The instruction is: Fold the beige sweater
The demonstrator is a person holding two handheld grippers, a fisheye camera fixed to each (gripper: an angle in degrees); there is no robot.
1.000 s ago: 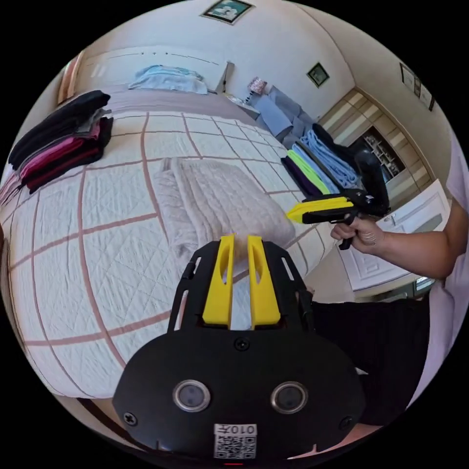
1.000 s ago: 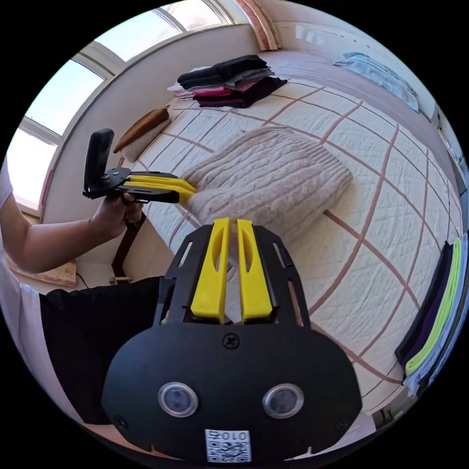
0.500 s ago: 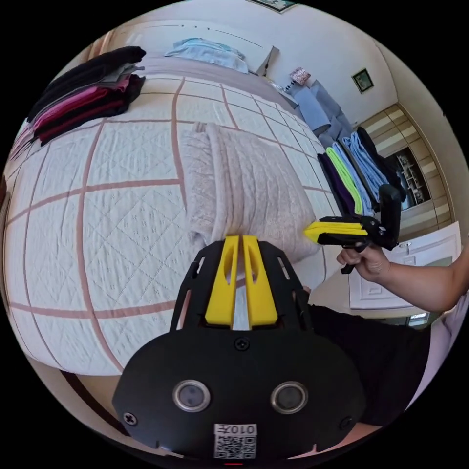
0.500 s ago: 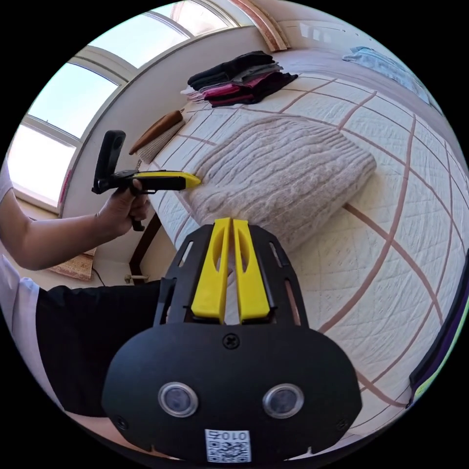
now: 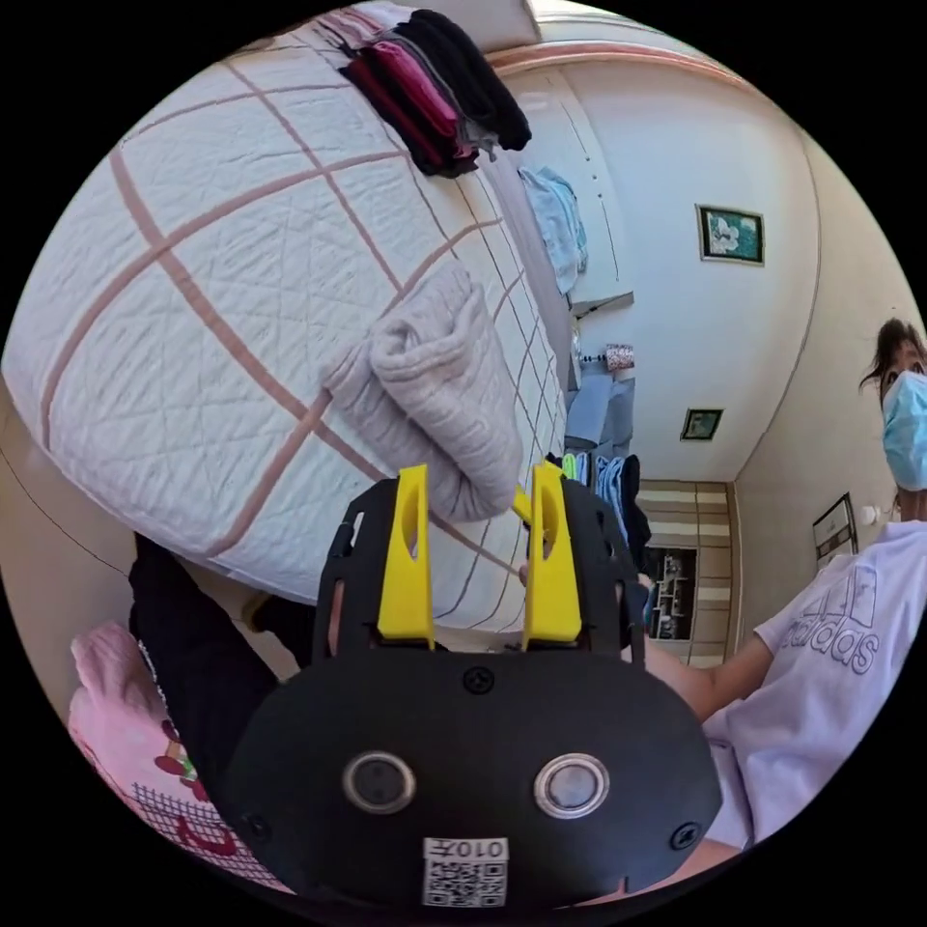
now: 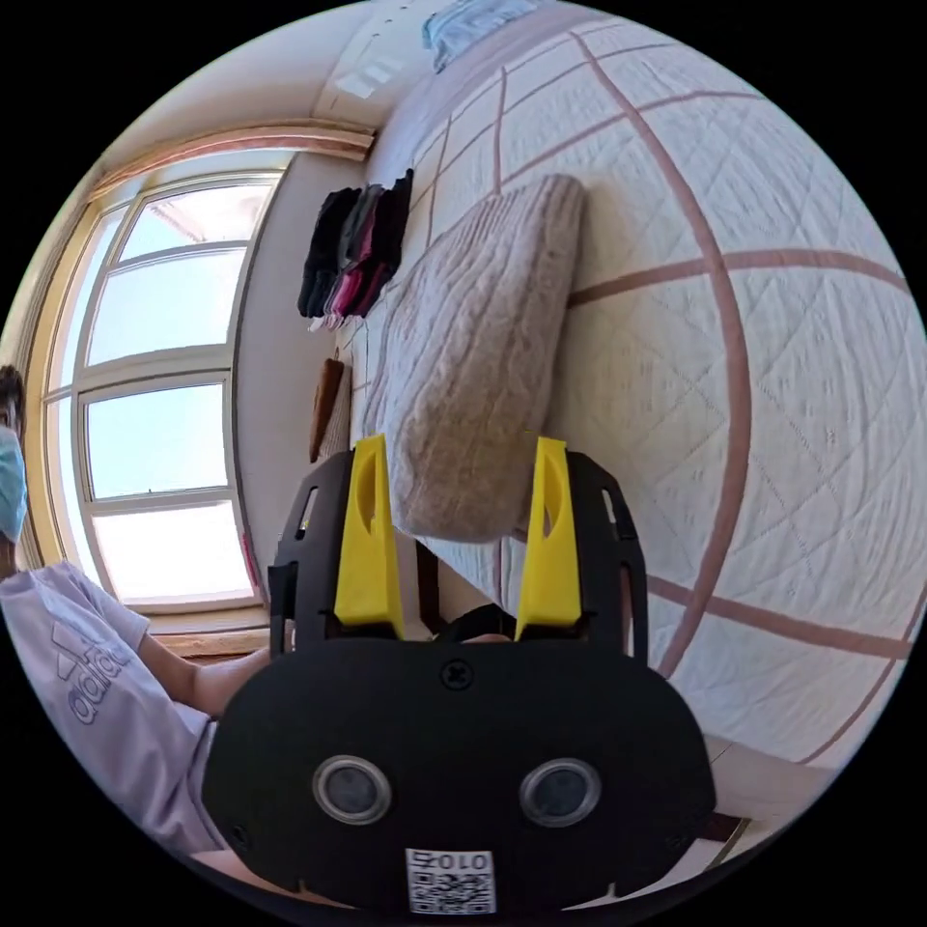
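The beige cable-knit sweater [image 5: 435, 386] lies folded into a thick bundle on the quilted bed [image 5: 193, 290], near the bed's edge. My left gripper [image 5: 480, 483] is open, its yellow jaws standing on either side of the sweater's near end without pressing it. In the right gripper view the same sweater [image 6: 473, 357] stretches away from me. My right gripper [image 6: 461, 463] is open too, with the near end of the bundle between its jaws. A small yellow tip of the other gripper [image 5: 522, 504] peeks out beside the sweater.
A stack of dark and pink folded clothes [image 5: 435, 87] [image 6: 357, 251] sits further along the bed. A light blue cloth [image 5: 555, 217] lies by the headboard. The person [image 5: 840, 628] stands at the bed's edge, with a large window [image 6: 154, 386] behind.
Both grippers went from shut to open, rolled about a quarter turn and came up to the sweater's near end, which now lies between their jaws. The sweater itself lies as before.
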